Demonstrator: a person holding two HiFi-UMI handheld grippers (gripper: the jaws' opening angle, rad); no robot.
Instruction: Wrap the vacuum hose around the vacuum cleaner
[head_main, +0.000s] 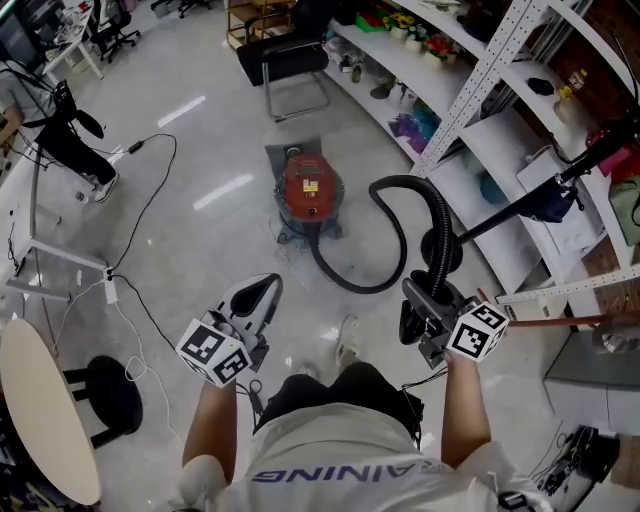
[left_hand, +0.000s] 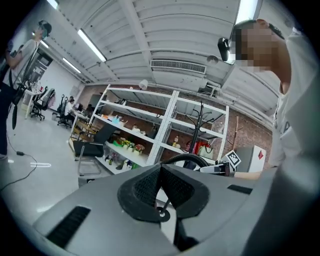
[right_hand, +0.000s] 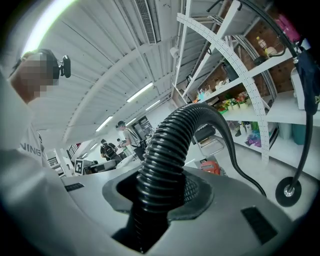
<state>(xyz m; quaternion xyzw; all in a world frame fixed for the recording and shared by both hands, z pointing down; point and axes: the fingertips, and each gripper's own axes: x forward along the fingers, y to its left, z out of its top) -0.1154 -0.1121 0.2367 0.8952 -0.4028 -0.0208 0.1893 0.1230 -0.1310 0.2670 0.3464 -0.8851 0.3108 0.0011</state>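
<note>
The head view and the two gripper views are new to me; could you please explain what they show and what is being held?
A person holds a hand-held gripper in each hand. The head view looks down from a camera on the person's head; each gripper view looks along that gripper's own jaws. On the floor stands a red vacuum cleaner. The right hand-held gripper is clamped on its black vacuum hose; the left hand-held gripper is closed and empty.

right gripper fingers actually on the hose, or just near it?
Touching. The right gripper view shows the ribbed hose pinched between the right gripper's fingers, pads pressed against both sides.
</note>
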